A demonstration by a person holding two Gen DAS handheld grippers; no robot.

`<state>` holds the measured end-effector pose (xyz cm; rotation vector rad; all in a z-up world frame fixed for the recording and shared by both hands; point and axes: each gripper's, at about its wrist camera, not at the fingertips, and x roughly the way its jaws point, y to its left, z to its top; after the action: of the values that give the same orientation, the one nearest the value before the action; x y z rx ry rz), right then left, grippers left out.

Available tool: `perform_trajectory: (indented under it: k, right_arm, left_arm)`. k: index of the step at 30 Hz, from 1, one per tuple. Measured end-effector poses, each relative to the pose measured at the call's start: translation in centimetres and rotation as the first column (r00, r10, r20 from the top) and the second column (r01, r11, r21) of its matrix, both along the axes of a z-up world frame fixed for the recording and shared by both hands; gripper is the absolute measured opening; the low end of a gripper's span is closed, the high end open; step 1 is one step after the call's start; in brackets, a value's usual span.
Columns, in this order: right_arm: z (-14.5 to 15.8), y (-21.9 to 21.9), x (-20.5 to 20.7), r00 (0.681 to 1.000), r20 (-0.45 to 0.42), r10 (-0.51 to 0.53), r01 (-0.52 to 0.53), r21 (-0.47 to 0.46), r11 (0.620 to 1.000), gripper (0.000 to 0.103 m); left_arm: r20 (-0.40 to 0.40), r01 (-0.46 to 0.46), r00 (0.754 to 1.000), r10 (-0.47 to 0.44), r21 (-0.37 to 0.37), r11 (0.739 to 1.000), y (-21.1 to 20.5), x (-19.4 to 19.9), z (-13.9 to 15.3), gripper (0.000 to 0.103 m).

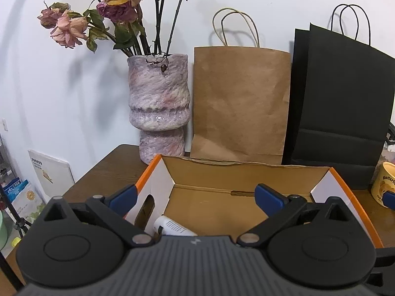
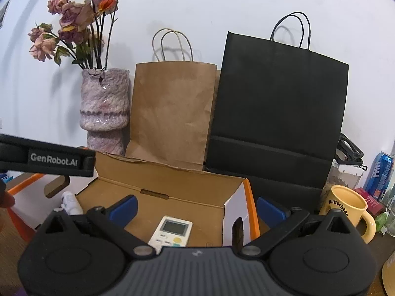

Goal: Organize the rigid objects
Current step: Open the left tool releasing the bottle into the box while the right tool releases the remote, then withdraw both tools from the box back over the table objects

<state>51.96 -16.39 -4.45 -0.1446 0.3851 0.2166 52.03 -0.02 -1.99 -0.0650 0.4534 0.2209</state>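
Behind gripper body, remote control (image 2: 172, 231) half hidden, white cylinder (image 1: 172, 227) cut off

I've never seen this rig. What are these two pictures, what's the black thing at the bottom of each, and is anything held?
A person holds a two-finger gripper in each hand, each carrying a forward-looking camera. One picture looks along the left gripper, the other along the right gripper. The black shape at the bottom is the gripper itself; blue pads tip its fingers. Both stand open and hold nothing. Below them, an open cardboard box holds a remote and a white item. Behind stand a vase and two paper bags; a mug sits to the right.
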Motion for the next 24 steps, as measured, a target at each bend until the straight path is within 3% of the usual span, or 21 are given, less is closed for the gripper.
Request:
perform_trajectory:
  k: [24]
  right_arm:
    - [0.7,-1.8,-4.1,0.999,0.041,-0.021,0.021,0.013,1.0,0.103]
  left_arm:
    - [0.031,0.008,0.999,-0.008,-0.016,1.0,0.5,-3.8,0.6,0.103]
